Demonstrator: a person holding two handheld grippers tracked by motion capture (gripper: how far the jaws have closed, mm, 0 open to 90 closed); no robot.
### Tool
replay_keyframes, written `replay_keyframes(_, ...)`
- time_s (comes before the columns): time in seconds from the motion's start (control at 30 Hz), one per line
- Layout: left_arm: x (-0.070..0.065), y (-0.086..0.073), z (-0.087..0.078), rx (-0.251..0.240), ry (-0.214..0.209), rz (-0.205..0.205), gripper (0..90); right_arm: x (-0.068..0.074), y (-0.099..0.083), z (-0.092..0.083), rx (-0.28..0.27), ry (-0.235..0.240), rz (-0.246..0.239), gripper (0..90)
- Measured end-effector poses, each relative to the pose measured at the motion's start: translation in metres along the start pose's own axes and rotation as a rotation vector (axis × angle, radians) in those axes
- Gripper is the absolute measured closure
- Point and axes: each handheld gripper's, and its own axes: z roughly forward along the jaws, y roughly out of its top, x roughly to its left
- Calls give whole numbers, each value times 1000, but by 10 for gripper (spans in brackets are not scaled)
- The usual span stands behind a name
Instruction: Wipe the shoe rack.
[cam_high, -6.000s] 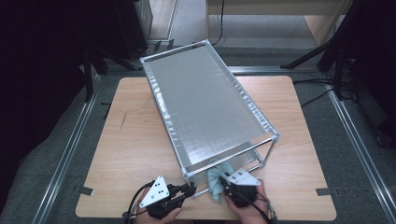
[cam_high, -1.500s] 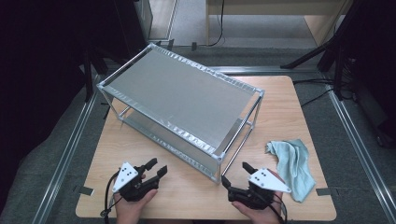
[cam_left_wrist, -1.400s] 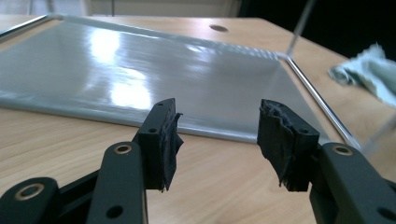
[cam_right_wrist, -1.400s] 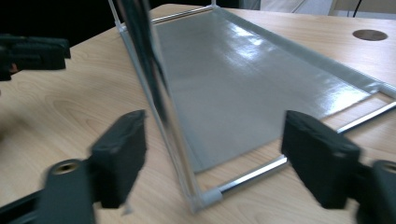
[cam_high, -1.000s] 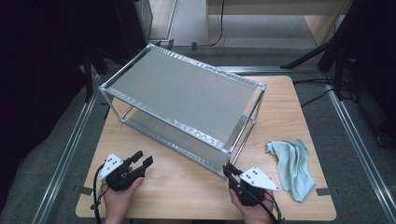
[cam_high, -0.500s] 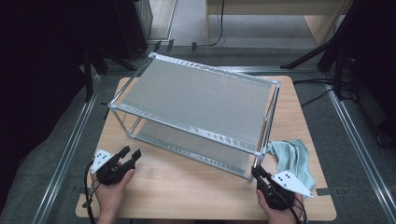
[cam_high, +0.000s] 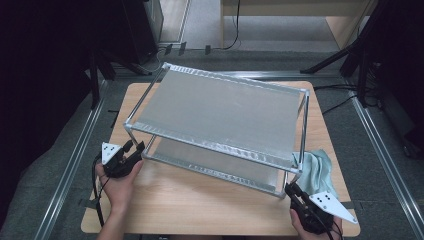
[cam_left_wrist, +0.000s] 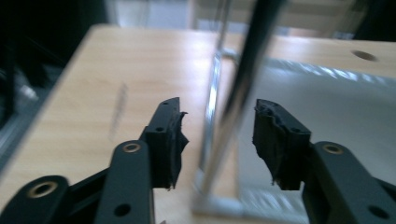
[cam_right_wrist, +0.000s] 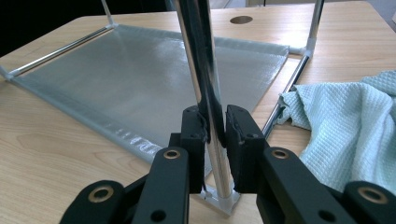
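Note:
A two-shelf rack (cam_high: 220, 107) of chrome tubes and grey shelf panels stands on the wooden table (cam_high: 200, 205). My right gripper (cam_high: 292, 192) is at its near right corner, shut on the chrome leg (cam_right_wrist: 205, 84); both pads press it just above the foot. My left gripper (cam_high: 134, 150) is at the near left corner. Its jaws have just been closing around that corner's leg (cam_left_wrist: 233, 107), which stands between the fingertips (cam_left_wrist: 170, 126) with a gap on each side. In the right gripper view my gripper (cam_right_wrist: 215, 123) points along the lower shelf (cam_right_wrist: 140, 70).
A light teal cloth (cam_high: 316, 167) lies crumpled on the table by the rack's right end, close to my right gripper; the same cloth (cam_right_wrist: 345, 126) lies right of the gripped leg. Dark floor and metal rails surround the table.
The rack has swung round to lie more square with the table, its near right leg carried rightward by my right gripper. My left gripper has moved up to the near left leg.

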Motion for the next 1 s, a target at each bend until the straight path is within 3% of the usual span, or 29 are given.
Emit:
replay_keyframes(0.07, 2, 2, 1, -12, -19, 1, 611, 0, 0, -1, -1, 3, 2, 778)
replay_keyframes(0.13, 2, 1, 3, 11, -58, 49, 728, 0, 0, 0, 2, 6, 3, 779)
replay_keyframes(0.2, 2, -1, 2, 24, -51, 59, 787, 1, 1, 1, 4, 11, -2, 780)
replay_keyframes(0.33, 4, -4, -10, 32, -48, 80, 800, 2, 4, 4, 13, -12, -18, 785)
replay_keyframes(0.53, 13, -15, -37, 33, -87, 33, 798, 0, 13, 19, 21, -47, -12, 786)
replay_keyframes(0.7, 14, -24, -60, 30, -83, 33, 798, -2, 23, 36, 29, -65, -26, 790)
replay_keyframes(0.87, 13, -32, -80, 36, -107, 29, 796, -6, 33, 52, 36, -76, -23, 790)
replay_keyframes(1.0, 4, -38, -94, 45, -143, 44, 795, -16, 42, 65, 36, -92, -1, 787)
